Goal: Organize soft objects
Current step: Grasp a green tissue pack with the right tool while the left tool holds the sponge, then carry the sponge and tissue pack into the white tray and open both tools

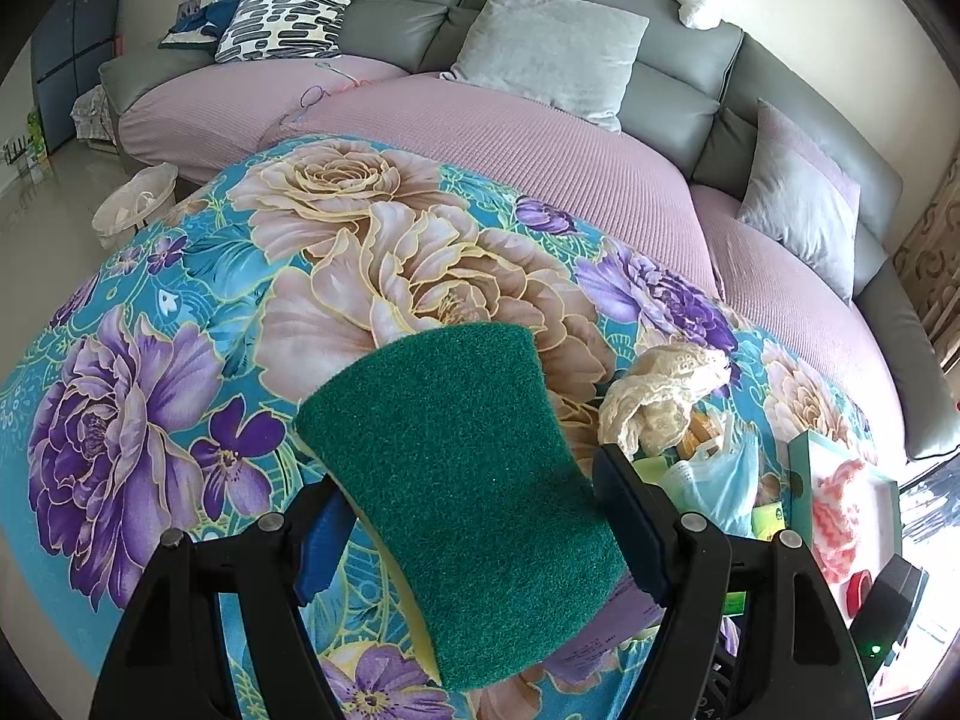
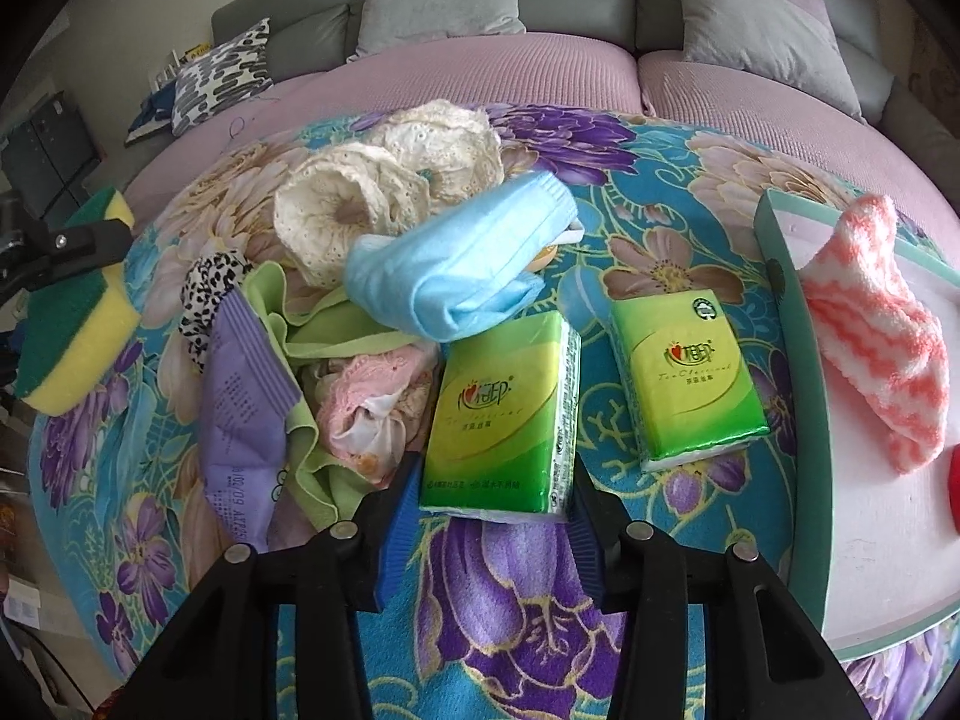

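Note:
My left gripper [image 1: 471, 474] is shut on a green-and-yellow sponge [image 1: 444, 420], held above the floral cloth [image 1: 180, 312]; the right wrist view shows that sponge [image 2: 72, 330] at the far left. My right gripper [image 2: 497, 468] has a green tissue pack [image 2: 498, 408] between its blue pads, which touch both of its long sides. A second tissue pack [image 2: 690, 372] lies just to the right. Behind them is a heap: a blue face mask [image 2: 468, 264], cream lace [image 2: 384, 192], a green cloth [image 2: 312, 336], pink lace [image 2: 372, 402] and a purple packet [image 2: 240, 390].
A teal-rimmed white tray [image 2: 804, 360] at the right holds a pink-and-white fluffy sock [image 2: 882, 324] and something red [image 2: 954, 480]. A grey sofa [image 1: 780, 78] with cushions curves behind the table. A white bin [image 1: 132, 204] stands on the floor at the left.

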Available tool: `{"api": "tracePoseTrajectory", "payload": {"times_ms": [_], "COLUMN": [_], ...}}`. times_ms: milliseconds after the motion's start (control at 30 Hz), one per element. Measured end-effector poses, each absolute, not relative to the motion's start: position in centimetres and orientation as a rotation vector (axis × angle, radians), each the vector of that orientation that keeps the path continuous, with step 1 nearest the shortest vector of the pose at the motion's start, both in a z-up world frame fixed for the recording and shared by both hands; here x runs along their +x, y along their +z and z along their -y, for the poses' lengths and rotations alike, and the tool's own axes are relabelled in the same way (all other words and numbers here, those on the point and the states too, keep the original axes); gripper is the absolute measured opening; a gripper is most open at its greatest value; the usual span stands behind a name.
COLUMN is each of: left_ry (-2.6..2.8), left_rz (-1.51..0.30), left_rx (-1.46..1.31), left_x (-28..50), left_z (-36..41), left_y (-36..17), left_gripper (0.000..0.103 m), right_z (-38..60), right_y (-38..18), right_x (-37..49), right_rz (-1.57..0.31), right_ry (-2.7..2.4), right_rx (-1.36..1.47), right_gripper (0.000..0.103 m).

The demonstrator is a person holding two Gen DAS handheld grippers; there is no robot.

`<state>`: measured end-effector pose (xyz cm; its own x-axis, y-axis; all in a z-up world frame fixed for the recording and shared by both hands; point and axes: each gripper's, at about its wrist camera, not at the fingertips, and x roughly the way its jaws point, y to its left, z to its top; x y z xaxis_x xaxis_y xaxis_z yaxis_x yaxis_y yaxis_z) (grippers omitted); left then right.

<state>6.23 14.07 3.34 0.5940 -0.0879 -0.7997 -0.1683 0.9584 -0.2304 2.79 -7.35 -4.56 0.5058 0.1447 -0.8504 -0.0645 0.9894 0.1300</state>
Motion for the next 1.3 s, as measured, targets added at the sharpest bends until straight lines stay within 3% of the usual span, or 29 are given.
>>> {"api": "tracePoseTrajectory", "payload": {"times_ms": [633, 1300], "left_ry": [-0.132, -0.609], "left_rz": [-0.862, -0.934], "left_rx": [-0.189, 0.019], "left_x": [5.7, 4.3], "left_z": [-6.7, 12.9], "left_y": [6.7, 4.1], "left_gripper": [0.078, 0.078], "right_z": [15.1, 30.6], "right_y": [2.3, 2.1], "right_x": [-0.7, -5.5], "right_rz": [-0.806, -0.729], "right_ry": [0.001, -0.378], "right_rx": [0.243, 0.466], "right_gripper": [0.046, 0.046]}}
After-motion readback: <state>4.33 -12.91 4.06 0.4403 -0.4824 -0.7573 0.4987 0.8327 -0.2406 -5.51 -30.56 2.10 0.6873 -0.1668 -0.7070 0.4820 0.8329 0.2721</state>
